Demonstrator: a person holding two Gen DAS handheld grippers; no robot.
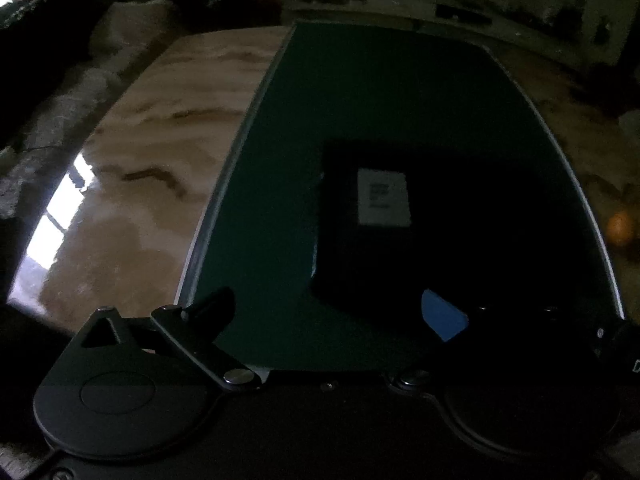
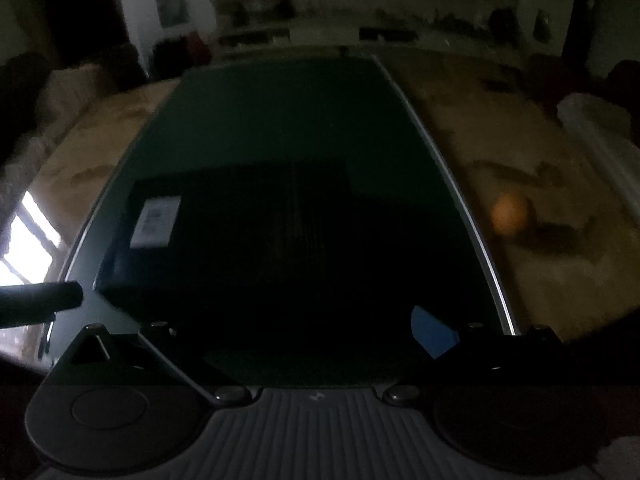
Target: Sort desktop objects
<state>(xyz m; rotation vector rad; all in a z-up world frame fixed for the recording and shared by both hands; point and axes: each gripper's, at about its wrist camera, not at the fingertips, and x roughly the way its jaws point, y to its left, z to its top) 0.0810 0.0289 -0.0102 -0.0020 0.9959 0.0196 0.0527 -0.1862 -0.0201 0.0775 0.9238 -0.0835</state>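
- The left gripper (image 1: pixel 336 312) hung low over the near end of the green mat (image 1: pixel 360 92), its fingers spread wide with nothing between them; the blue pad (image 1: pixel 442 316) on its right finger sat at the near corner of the black box (image 1: pixel 440 232), though contact could not be judged in the dim light.
- The right gripper (image 2: pixel 296 332) was likewise wide apart and held nothing, its own blue pad (image 2: pixel 432 332) showing over the near right part of the same black box (image 2: pixel 280 248).
- The box lay flat on the mat (image 2: pixel 260 120), a white label (image 2: pixel 157 222) near its left side (print unreadable).
- A dark rod-like tip (image 2: pixel 44 300) reached in from the left edge of the right wrist view, beside the box's near left corner.
- An orange ball (image 2: pixel 510 214) rested on the marbled tabletop (image 2: pixel 520 184), just off the mat's right border, apart from the box.
- Left of the mat, open tabletop (image 1: pixel 152 152) ran to the table edge; the far half of the mat was bare.
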